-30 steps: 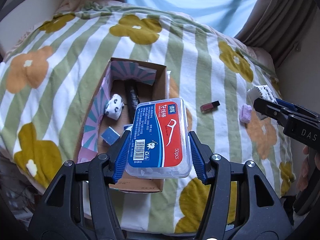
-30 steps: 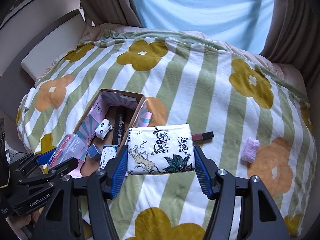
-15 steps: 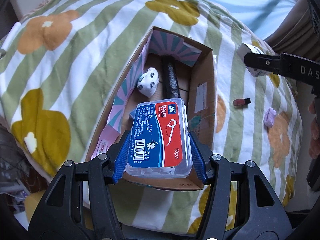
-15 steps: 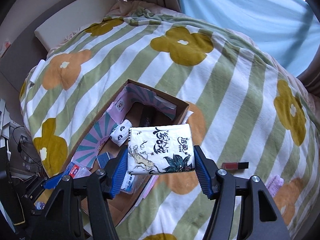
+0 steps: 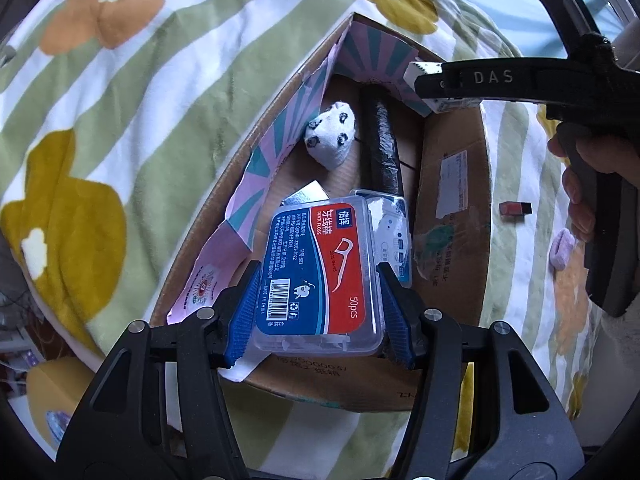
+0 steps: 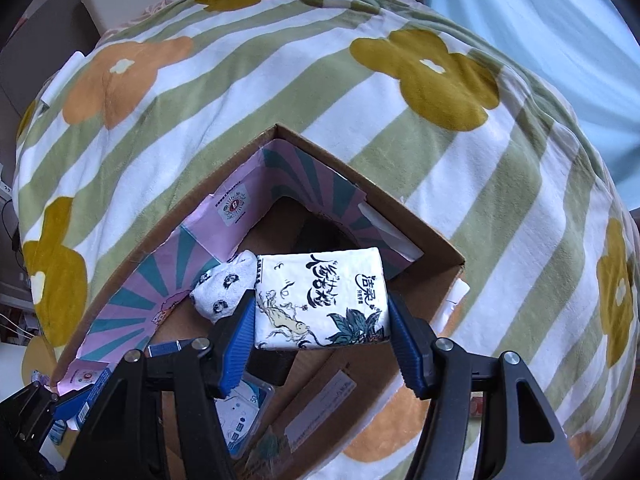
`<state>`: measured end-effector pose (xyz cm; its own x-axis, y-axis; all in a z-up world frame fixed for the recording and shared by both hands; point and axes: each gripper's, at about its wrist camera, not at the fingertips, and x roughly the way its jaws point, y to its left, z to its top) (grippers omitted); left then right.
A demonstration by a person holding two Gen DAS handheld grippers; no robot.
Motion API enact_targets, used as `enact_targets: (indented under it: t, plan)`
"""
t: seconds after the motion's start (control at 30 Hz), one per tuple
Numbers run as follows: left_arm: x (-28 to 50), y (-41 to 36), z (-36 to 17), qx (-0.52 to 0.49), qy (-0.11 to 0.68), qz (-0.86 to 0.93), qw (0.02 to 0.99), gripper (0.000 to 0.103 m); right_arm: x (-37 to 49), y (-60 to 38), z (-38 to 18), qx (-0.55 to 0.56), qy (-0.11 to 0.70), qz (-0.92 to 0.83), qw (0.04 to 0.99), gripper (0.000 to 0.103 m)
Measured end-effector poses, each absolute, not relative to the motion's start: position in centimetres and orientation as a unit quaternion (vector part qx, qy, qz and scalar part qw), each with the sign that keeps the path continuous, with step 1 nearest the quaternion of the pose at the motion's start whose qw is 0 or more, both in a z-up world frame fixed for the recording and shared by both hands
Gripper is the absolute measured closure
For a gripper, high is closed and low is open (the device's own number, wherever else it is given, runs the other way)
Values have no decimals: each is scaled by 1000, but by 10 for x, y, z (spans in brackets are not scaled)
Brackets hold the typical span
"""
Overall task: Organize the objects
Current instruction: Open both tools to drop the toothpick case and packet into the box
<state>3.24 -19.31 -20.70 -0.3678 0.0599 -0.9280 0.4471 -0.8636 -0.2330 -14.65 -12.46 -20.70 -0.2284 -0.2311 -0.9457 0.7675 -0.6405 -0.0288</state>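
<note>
My left gripper point(image 5: 320, 304) is shut on a clear dental floss box point(image 5: 320, 272) with a red and blue label, held over the near end of an open cardboard box point(image 5: 452, 216). My right gripper point(image 6: 322, 322) is shut on a white tissue pack point(image 6: 320, 300) with ink drawings, held over the far part of the same cardboard box point(image 6: 372, 184). The right gripper with the pack also shows in the left wrist view point(image 5: 428, 76). Inside the box lie a panda-print sock point(image 5: 332, 136), a black roll point(image 5: 380, 144) and a white-blue case point(image 5: 394, 236).
The box sits on a bed with a green-striped flower blanket point(image 5: 120, 92). A small red lipstick point(image 5: 515, 208) and a lilac pad point(image 5: 562, 248) lie on the blanket right of the box. A curtain point(image 6: 540, 28) hangs beyond the bed.
Both grippers have moved closer and lower over the cardboard box, each still holding its item. The tissue pack is now over the box's far end.
</note>
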Motion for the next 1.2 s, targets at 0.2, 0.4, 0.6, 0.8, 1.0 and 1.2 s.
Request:
enact_targets:
  t: [0.2, 0.4, 0.6, 0.8, 1.0, 1.2]
  plan:
    - [32, -193, -211, 546, 227, -797, 125, 50, -150, -127, -213, 535, 241, -736, 336, 45]
    - [29, -189, -209, 545, 235, -799, 97, 13, -156, -121, -206, 531, 189, -755, 336, 2]
    - [26, -183, -211, 552, 238, -795, 86, 0, -154, -112, -202, 527, 189, -760, 330, 1]
    - [29, -181, -211, 556, 230, -794, 83, 0, -149, -100, -202, 534, 179, -762, 321, 1]
    - [34, -181, -208, 556, 232, -794, 79, 0, -144, -96, -194, 531, 179, -763, 321, 1]
    - [38, -180, -196, 556, 231, -795, 78, 0, -131, -88, -169, 519, 172, -771, 327, 1]
